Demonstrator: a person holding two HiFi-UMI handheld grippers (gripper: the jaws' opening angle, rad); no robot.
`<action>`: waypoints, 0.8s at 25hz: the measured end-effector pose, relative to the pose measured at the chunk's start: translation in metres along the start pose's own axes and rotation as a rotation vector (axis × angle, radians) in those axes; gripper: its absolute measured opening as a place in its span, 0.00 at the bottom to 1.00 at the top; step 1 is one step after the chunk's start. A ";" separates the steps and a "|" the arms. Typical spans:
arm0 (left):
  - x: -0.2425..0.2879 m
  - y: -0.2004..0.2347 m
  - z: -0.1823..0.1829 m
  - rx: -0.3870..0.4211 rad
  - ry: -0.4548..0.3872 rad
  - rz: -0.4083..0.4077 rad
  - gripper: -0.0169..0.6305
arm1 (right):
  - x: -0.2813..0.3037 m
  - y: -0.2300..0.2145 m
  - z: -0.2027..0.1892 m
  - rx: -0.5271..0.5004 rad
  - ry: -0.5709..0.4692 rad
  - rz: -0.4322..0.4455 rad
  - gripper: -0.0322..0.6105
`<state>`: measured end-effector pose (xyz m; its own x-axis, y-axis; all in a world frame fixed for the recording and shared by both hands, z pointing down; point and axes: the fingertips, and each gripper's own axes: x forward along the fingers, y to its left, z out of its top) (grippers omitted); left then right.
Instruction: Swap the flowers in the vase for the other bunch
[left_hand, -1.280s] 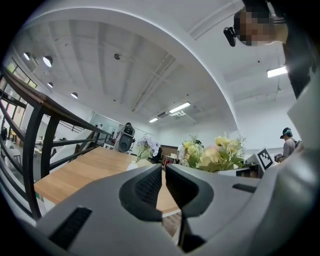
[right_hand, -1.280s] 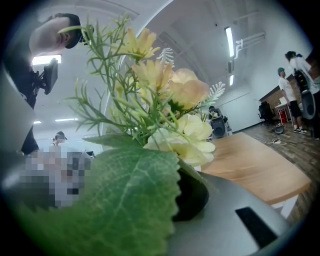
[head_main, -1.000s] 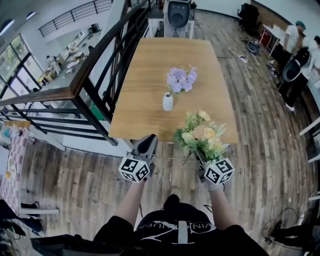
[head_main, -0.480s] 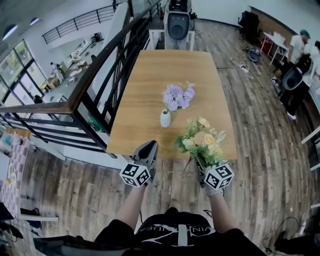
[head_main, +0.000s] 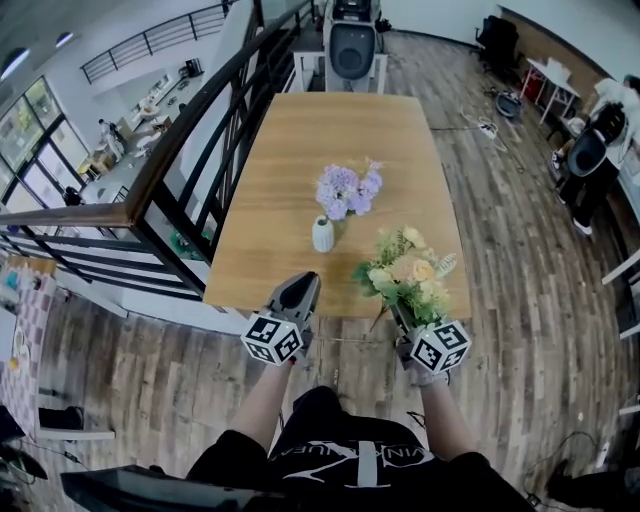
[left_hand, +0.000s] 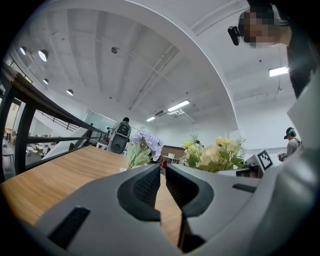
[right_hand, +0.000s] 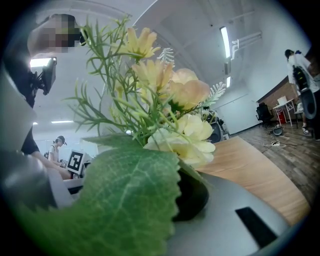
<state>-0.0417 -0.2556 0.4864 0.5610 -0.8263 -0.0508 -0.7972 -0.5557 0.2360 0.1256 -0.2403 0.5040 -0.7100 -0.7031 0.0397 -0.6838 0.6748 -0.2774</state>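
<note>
Vase (head_main: 322, 234): small, white, upright, standing on the wooden surface (head_main: 300, 130) near its 6 o'clock edge, a little toward the 9 o'clock side.

Purple flowers (head_main: 343, 188): in the vase, stems rising from the mouth and leaning toward 1 o'clock. Not yet removed.

Yellow bunch (head_main: 405, 275): cream, peach and yellow blooms with green leaves, heads hanging over the surface's 5 o'clock corner. Its stems run back toward 6 o'clock into the right tongs (head_main: 400, 318), which are clamped on them.

Left tongs (left_hand: 162, 175): closed, pads nearly touching, nothing between them. They are held level just off the 6 o'clock edge.

Key relation: the vase lies at about 12 to 1 o'clock from the left tongs and 10 o'clock from the right. The empty left tongs are the nearer, so they are probably the pair to lift the purple stems, once opened.

Surroundings: black railing (head_main: 190, 150) at 9 o'clock; plank floor (head_main: 520, 260) all round.
</note>
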 end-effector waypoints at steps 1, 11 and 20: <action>0.003 0.000 -0.002 0.000 0.003 -0.004 0.07 | 0.000 -0.002 0.000 0.004 -0.002 -0.006 0.14; 0.039 0.023 -0.022 0.005 0.051 -0.027 0.07 | 0.017 -0.010 0.005 0.010 -0.017 -0.025 0.14; 0.091 0.062 -0.026 0.019 0.074 -0.046 0.19 | 0.052 -0.015 -0.005 0.007 0.023 -0.039 0.14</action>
<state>-0.0345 -0.3627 0.5215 0.6115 -0.7911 0.0112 -0.7738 -0.5951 0.2170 0.0978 -0.2860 0.5151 -0.6869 -0.7232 0.0725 -0.7096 0.6456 -0.2822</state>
